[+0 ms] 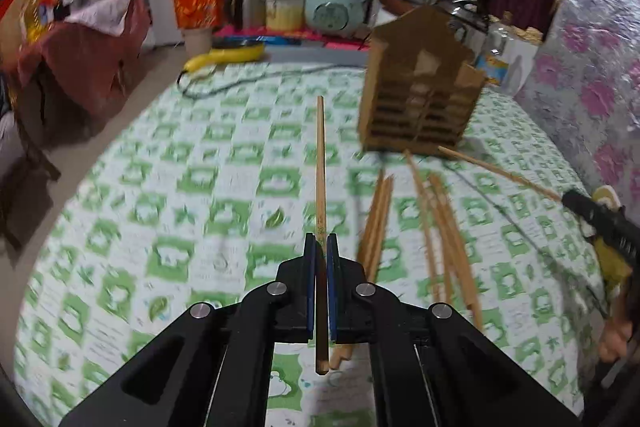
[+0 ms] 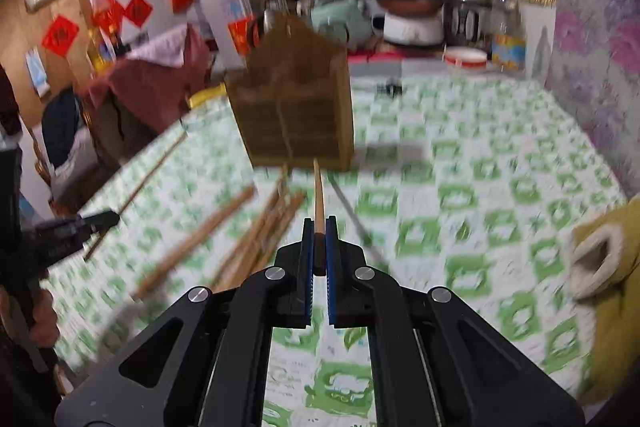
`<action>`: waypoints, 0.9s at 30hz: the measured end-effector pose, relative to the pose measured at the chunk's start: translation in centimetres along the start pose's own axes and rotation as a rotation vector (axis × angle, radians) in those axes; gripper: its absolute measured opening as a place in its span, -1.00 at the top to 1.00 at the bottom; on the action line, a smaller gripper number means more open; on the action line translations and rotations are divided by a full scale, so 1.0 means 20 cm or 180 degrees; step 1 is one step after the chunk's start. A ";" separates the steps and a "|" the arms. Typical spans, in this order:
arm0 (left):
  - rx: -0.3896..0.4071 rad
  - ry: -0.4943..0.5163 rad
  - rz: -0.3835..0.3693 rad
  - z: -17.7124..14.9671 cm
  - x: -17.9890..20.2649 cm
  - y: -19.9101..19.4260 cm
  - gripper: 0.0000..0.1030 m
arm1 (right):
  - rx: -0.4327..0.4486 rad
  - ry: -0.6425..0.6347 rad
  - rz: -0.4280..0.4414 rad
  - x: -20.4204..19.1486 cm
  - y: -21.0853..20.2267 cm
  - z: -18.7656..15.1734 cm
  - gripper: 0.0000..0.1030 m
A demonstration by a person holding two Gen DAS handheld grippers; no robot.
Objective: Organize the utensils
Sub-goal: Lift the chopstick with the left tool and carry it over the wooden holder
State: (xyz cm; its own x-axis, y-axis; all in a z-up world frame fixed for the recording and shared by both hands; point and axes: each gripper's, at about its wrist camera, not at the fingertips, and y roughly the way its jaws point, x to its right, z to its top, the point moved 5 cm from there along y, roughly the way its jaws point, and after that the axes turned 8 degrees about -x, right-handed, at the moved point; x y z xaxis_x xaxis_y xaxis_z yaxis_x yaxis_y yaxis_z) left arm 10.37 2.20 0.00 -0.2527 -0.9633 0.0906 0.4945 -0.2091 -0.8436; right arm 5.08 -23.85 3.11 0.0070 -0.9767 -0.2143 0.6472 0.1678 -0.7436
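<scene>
My left gripper [image 1: 320, 241] is shut on a wooden chopstick [image 1: 320, 163] that points straight ahead above the green-checked tablecloth [image 1: 180, 211]. My right gripper [image 2: 319, 223] is shut on another chopstick [image 2: 318, 191], aimed at the wooden slatted utensil holder [image 2: 294, 103]. That holder [image 1: 420, 95] stands upright, ahead and to the right in the left wrist view. Several loose chopsticks [image 1: 436, 223] lie on the cloth in front of it; in the right wrist view the loose chopsticks [image 2: 256, 239] lie left of my gripper. The right gripper [image 1: 576, 201] shows at the left view's right edge, the left gripper [image 2: 108, 219] at the right view's left edge.
A thin metal rod [image 2: 356, 223] lies on the cloth beside the pile. Behind the table stand a pale green rice cooker [image 1: 334, 9], a yellow pan [image 1: 228, 57], pots [image 2: 466, 13] and a bowl [image 2: 466, 61]. A floral wall covering [image 1: 592, 67] bounds the right side. A yellow sleeve [image 2: 604, 291] is near.
</scene>
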 end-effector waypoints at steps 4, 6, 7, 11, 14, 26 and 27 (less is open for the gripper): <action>0.0042 0.0139 -0.0097 0.08 0.07 -0.12 0.89 | 0.0265 -0.0063 -0.0044 -0.02 -0.16 0.16 0.88; 0.0028 0.0180 -0.0174 0.13 0.11 -0.17 0.89 | 0.0323 -0.0085 -0.0027 -0.04 -0.21 0.21 0.88; 0.0021 0.0197 -0.0212 0.15 0.13 -0.19 0.89 | 0.0352 -0.0095 -0.0021 -0.04 -0.23 0.24 0.88; -0.0019 0.0279 -0.0337 0.27 0.20 -0.24 0.89 | 0.0414 -0.0098 0.0003 -0.04 -0.29 0.33 0.88; -0.0207 0.0319 -0.0497 0.35 0.25 -0.23 0.89 | 0.0432 -0.0090 0.0058 -0.04 -0.32 0.39 0.88; -0.1138 0.0064 -0.0728 0.67 0.27 0.08 0.89 | 0.0241 -0.0212 -0.0032 -0.08 -0.16 0.67 0.88; -0.1226 0.0029 -0.0726 0.71 0.27 0.11 0.89 | 0.0188 -0.0208 -0.0026 -0.07 -0.13 0.69 0.88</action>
State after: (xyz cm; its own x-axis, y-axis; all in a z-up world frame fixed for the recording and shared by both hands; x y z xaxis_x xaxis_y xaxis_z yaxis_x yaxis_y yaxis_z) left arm 21.81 -5.83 6.13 -0.3275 -0.8979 0.2941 0.0801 -0.3365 -0.9383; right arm 14.01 -24.68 14.05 0.0501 -0.9850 -0.1650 0.6913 0.1534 -0.7061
